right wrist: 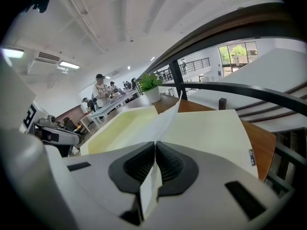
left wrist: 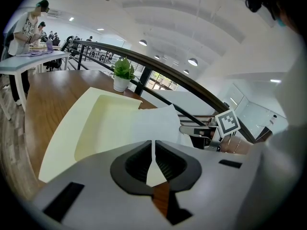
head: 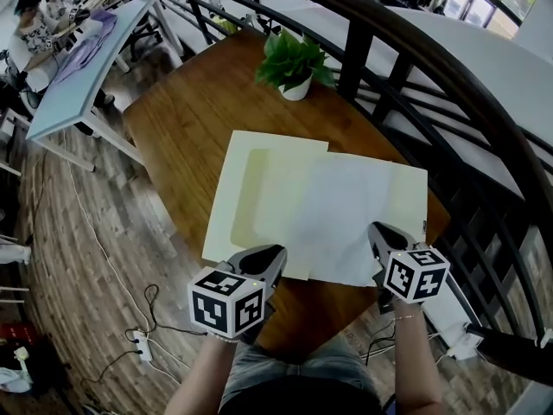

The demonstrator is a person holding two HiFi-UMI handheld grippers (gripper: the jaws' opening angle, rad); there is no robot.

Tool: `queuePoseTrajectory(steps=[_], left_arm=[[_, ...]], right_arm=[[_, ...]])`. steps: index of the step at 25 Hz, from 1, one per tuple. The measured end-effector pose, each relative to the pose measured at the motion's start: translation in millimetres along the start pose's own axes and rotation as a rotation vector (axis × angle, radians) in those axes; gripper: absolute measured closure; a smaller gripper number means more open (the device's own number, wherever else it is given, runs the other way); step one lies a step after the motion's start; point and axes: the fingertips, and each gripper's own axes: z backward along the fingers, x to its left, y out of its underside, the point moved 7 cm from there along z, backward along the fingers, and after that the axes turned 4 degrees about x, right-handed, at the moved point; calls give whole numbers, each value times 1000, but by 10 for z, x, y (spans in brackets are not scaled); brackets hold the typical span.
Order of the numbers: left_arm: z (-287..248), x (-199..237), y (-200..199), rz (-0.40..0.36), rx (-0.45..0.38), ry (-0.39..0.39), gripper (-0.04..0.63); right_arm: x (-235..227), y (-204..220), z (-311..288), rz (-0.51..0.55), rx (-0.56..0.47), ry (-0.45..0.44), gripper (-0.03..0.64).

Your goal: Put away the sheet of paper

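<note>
Your paper [head: 346, 219] is white, the folder [head: 246, 193] pale yellow, the table [head: 177, 132] brown wood-grain, the plant [head: 289, 57] green, its pot [head: 296, 88] white.

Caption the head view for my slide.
The left gripper and right gripper pinch a white sheet over an open yellow folder on a wooden table.

1. I am seeing bare table [head: 181, 137] lying open left of and beyond the folder [head: 251, 188].
2. Potted plant [head: 294, 59] is standing at the far edge, apart from the folder.
3. Railing [head: 354, 50] is curving close along the right side, crowding the right gripper [head: 380, 232] there.
</note>
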Motion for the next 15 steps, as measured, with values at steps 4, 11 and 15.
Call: queuePoseTrajectory(steps=[4,11,15], left_arm=[[91,71,-17,6,-14,1,561],[206,234,-92,1,-12,21,561],[273,323,-86,-9,0,28,561]], right_arm=[[100,-4,-63,-17,-1,2,586],[245,-26,-180,-65,-6,30,586],[364,-39,-256,-93,-1,8,584]])
